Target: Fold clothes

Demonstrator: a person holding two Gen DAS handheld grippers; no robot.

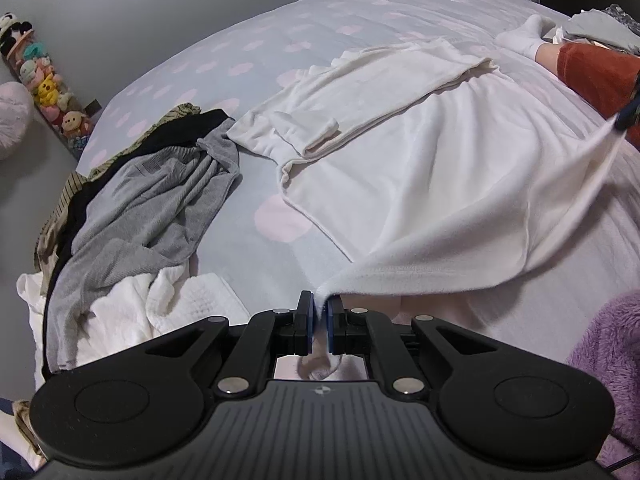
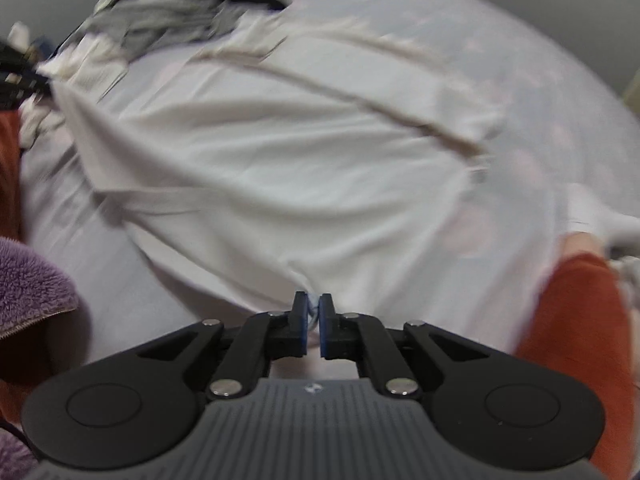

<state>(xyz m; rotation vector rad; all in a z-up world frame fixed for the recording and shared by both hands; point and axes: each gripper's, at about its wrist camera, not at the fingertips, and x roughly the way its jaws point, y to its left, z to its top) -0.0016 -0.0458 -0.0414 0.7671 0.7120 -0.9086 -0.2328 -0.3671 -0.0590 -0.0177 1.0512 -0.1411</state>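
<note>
Two handheld grippers each pinched a bottom corner of the large white long-sleeved knit garment that lay spread across the pale blue bedspread with pink dots. The left gripper had its blue-padded fingers pressed together on the near hem corner, with a scrap of cloth hanging down between them. The right gripper was likewise clamped on white fabric, which bunched at its tips; that view was smeared, so finer detail cannot be told.

Holding both hem corners at once kept the lower edge taut and raised off the bed, and the cloth swept up in a sagging band between the two grips. That hold would suit carrying the hem toward the collar end. One long sleeve already lay folded across the upper body of the garment, its cuff turned back near the side edge, which kept it inside the outline.

A heap of other clothes, with a grey ribbed top over black, striped and white waffle pieces, lay well apart at the bed's left edge, out of the working area. The person's leg in rust-coloured trousers and a white sock rested just beside the garment's far side.
</note>
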